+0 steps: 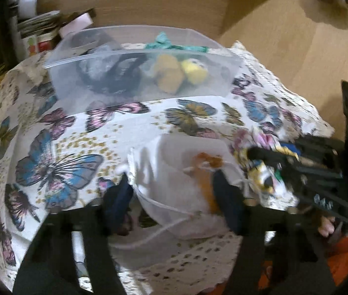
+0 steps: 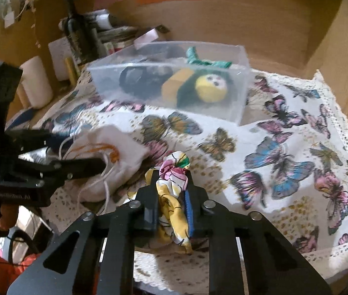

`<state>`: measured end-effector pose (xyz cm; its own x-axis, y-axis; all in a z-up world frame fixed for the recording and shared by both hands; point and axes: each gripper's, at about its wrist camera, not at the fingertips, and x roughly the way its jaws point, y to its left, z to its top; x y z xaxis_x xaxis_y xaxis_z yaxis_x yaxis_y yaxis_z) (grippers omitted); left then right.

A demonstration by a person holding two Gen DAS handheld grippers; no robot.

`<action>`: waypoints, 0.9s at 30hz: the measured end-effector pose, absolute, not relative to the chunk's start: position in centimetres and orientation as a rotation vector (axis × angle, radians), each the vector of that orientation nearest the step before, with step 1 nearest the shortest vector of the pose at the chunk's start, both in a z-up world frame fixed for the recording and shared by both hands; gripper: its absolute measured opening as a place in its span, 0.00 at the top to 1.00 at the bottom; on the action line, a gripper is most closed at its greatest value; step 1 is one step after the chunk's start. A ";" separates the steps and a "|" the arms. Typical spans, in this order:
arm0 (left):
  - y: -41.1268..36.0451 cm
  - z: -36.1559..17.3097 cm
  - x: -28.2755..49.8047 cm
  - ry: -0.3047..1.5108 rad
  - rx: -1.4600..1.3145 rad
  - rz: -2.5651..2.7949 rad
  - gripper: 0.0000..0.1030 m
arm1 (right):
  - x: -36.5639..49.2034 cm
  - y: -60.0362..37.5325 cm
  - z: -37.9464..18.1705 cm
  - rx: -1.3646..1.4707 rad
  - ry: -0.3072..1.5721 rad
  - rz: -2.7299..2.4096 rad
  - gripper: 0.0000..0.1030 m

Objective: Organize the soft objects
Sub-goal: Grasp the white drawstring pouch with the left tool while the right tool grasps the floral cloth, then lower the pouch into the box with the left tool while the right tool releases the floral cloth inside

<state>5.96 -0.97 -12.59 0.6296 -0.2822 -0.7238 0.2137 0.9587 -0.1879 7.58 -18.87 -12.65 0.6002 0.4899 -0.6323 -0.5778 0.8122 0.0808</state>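
Floral cloth [image 2: 172,196] sits clamped in right gripper [image 2: 171,174]; left gripper [image 1: 174,184] straddles white pouch [image 1: 174,172], unclosed.

Clear bin [image 2: 238,83] at back of tablecloth [image 2: 284,132]; bee plush [image 2: 208,88] inside it. Drawstring pouch [image 2: 115,152] on cloth nearer, between left gripper [image 2: 100,158] fingers. Scrunchie [image 2: 174,189] right of pouch, in right gripper [image 2: 171,196].

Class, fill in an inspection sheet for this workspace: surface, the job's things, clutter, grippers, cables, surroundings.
Surface: butterfly tablecloth with lace edge.
Job's things: clear bin holding a yellow-faced plush; white drawstring pouch; floral cloth.
Clutter: dark bottle, white cylinder, stacked papers behind the bin.
Grippers: right gripper shut on the floral cloth; left gripper fingers straddle the pouch.
Cables: nothing seen.
Surroundings: wooden panels.
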 end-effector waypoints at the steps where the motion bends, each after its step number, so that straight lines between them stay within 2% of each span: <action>1: -1.0 -12.6 6.0 0.840 -0.091 -0.291 0.54 | 7.8 -19.1 -12.4 -0.131 0.684 0.616 0.86; 5: -1.1 -12.2 5.9 0.821 -0.096 -0.304 0.77 | 8.1 -19.7 -11.5 -0.110 0.652 0.592 0.86; 11: -0.4 -10.8 5.7 0.783 -0.095 -0.269 0.95 | 8.6 -20.2 -10.0 -0.099 0.597 0.579 0.86; 27: 3.0 -3.2 6.3 0.553 -0.073 -0.134 0.95 | 10.6 -19.6 -5.2 -0.055 0.442 0.582 0.86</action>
